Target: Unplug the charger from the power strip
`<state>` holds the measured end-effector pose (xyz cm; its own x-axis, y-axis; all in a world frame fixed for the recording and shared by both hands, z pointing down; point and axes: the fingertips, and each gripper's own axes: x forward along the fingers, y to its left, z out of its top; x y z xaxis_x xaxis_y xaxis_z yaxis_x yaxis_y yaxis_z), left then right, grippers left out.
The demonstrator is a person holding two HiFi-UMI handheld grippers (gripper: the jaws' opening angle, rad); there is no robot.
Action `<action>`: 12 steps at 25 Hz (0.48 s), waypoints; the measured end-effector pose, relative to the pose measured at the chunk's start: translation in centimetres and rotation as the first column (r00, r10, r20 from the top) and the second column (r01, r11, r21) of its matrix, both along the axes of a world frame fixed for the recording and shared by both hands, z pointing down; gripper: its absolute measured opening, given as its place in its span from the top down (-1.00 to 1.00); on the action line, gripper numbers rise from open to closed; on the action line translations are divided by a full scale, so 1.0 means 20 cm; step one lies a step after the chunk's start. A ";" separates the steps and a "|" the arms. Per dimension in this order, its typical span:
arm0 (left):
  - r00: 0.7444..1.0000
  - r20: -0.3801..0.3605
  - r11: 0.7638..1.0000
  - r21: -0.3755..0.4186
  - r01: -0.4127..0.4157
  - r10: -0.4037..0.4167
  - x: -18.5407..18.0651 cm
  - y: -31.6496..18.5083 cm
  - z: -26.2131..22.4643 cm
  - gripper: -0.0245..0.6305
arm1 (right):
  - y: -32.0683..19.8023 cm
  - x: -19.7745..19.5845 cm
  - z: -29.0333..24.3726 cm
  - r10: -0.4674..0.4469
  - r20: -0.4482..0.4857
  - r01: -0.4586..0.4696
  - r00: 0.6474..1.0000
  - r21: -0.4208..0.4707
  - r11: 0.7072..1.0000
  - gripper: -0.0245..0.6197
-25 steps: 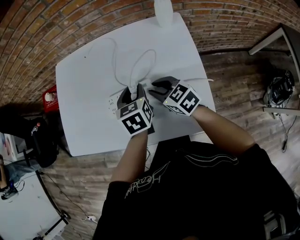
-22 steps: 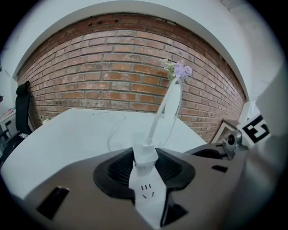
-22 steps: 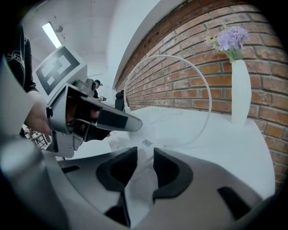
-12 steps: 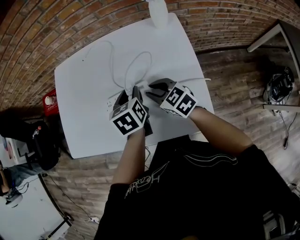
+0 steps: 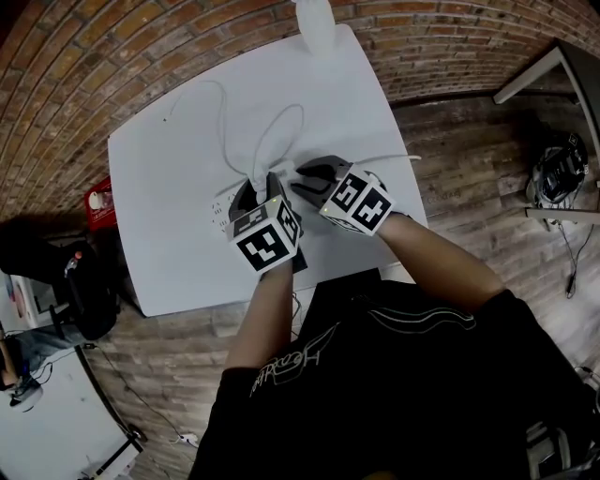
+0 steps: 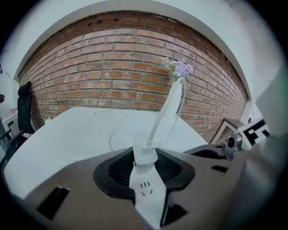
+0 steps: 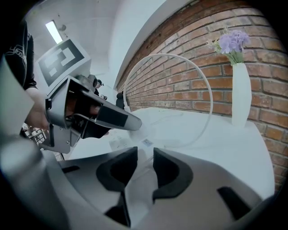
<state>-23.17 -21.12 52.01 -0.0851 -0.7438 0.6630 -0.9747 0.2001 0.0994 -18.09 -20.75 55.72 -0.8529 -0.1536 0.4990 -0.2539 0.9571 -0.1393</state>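
Observation:
On the white table (image 5: pixel 169 244) lies a white power strip (image 5: pixel 223 204) with a white charger (image 5: pixel 262 178) standing on it. My left gripper (image 5: pixel 260 186) points away from me and is shut on the charger (image 6: pixel 144 152). One socket of the strip (image 6: pixel 145 188) shows below, through the gap between the jaws. The charger's thin cable (image 6: pixel 167 112) arcs up and back in a loop (image 5: pixel 281 122). My right gripper (image 5: pixel 302 178) comes in from the right. It is shut on the strip's end (image 7: pixel 139 177), close beside the left gripper (image 7: pixel 103 114).
A white vase with purple flowers (image 7: pixel 240 94) stands at the table's far edge (image 5: pixel 314 23). The strip's cord (image 5: pixel 394 157) runs off to the right edge. Brick floor surrounds the table. A red object (image 5: pixel 98 197) and dark gear (image 5: pixel 80 281) sit at the left.
The left gripper's marker cube wobbled slightly and came back. Both grippers stay where they were, with the same holds.

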 end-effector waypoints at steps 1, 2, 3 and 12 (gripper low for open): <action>1.000 -0.021 1.000 -0.003 -0.004 0.004 -0.01 0.00 0.00 0.48 | 0.00 0.00 0.00 -0.004 0.000 0.004 1.000 -0.001 1.000 0.64; 0.999 -0.042 1.000 -0.005 -0.010 0.010 -0.01 0.01 0.01 0.48 | 0.01 0.00 0.00 -0.009 0.000 0.009 1.000 -0.001 1.000 0.64; 0.998 -0.059 1.000 -0.005 -0.019 0.019 -0.01 0.01 0.01 0.48 | 0.01 0.00 0.00 -0.016 -0.001 0.016 1.000 0.001 1.000 0.64; 0.999 -0.023 0.999 -0.006 -0.044 0.044 -0.01 0.02 0.01 0.48 | 0.04 -0.01 0.01 -0.035 -0.005 0.035 0.999 0.012 0.999 0.63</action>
<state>-23.41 -20.70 52.20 -0.0373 -0.7418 0.6696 -0.9801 0.1578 0.1202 -18.35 -20.01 55.83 -0.8553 -0.1296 0.5017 -0.2208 0.9671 -0.1267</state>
